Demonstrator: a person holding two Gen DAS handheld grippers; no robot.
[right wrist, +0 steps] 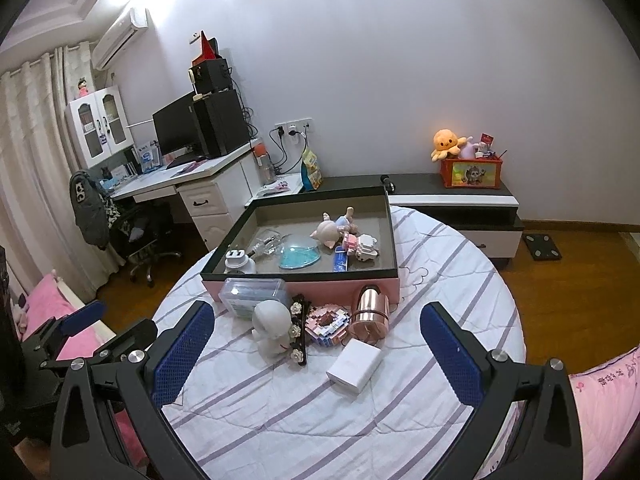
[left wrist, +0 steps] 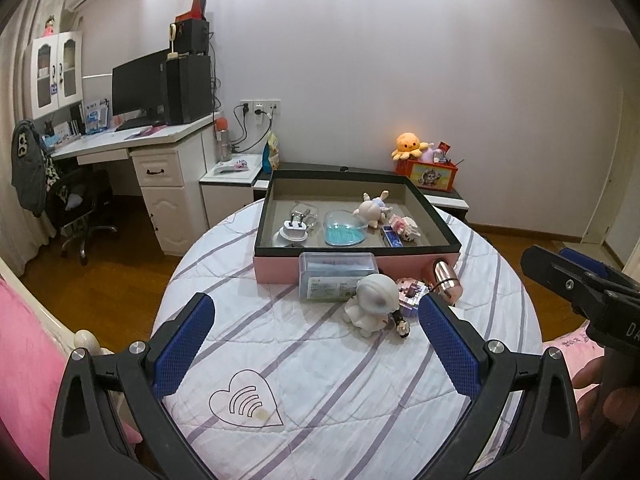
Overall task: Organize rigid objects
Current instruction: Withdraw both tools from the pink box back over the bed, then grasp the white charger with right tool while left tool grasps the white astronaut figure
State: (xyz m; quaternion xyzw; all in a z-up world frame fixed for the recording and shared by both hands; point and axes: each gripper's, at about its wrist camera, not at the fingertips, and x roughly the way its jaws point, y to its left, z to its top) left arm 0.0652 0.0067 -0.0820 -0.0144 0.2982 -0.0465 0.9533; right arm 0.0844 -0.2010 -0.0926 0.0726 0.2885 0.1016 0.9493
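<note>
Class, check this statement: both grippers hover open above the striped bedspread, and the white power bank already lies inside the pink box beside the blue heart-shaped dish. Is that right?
Not quite. The white power bank lies outside the pink box, on the striped bedspread in front of it, as the right wrist view shows. The rest holds: both grippers are open, and the blue heart-shaped dish is in the box.

Striped bed (right wrist: 448,280) and what lies on it

White quilt with purple stripes; on it a pink box (right wrist: 304,286), clear case (right wrist: 252,294), white figurine (right wrist: 274,326), flower clip (right wrist: 298,330), block toy (right wrist: 326,322), copper canister (right wrist: 370,316), white charger (right wrist: 354,368).
</note>
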